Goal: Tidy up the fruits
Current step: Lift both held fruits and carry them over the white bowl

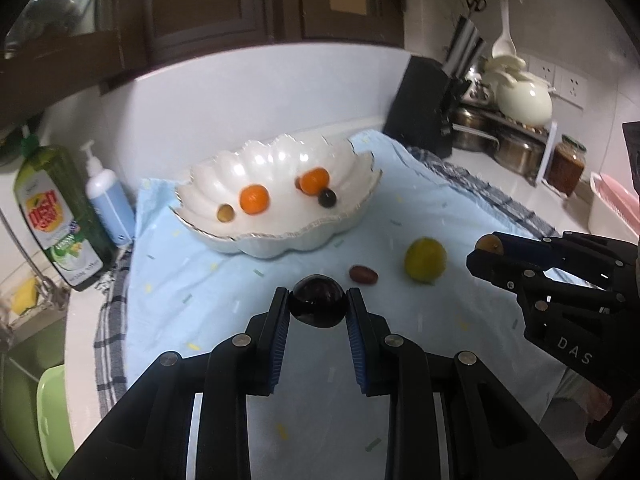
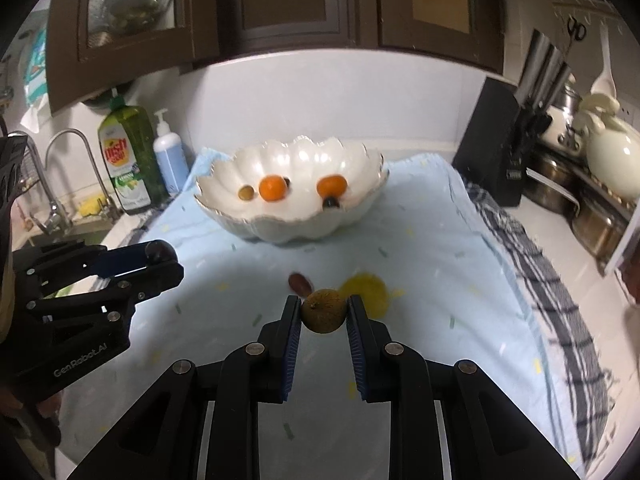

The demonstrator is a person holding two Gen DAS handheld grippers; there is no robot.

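- Left wrist view: left gripper (image 1: pixel 318 307) clamped on a dark plum (image 1: pixel 318 306), held above the near part of the light blue cloth (image 1: pixel 224 280).
- Far beyond it, white scalloped bowl (image 1: pixel 280 240) already loaded with two oranges (image 1: pixel 254 199), (image 1: pixel 315 181), a small brownish fruit (image 1: pixel 225 213) and a dark grape (image 1: pixel 327 198).
- Left out on the cloth, near right of the bowl: a yellow-green lime (image 1: pixel 425 260) and, just beside it on the left, a reddish date (image 1: pixel 363 274).
- At the right edge, right gripper (image 1: pixel 486 246) nipping a small tan fruit.
- Right wrist view: right gripper (image 2: pixel 323 311) closed on a round tan longan (image 2: pixel 323 311), lifted over the cloth (image 2: pixel 224 280), well short of the bowl (image 2: pixel 288 232).
- Behind the longan, blurred, the lime (image 2: pixel 366 290) and date (image 2: pixel 299 281) lying apart on the cloth.
- At the left, left gripper (image 2: pixel 162 258) gripping the dark plum (image 2: pixel 159 251).
- Judged roughly half done: four fruits placed, two in transit, two not yet picked up.
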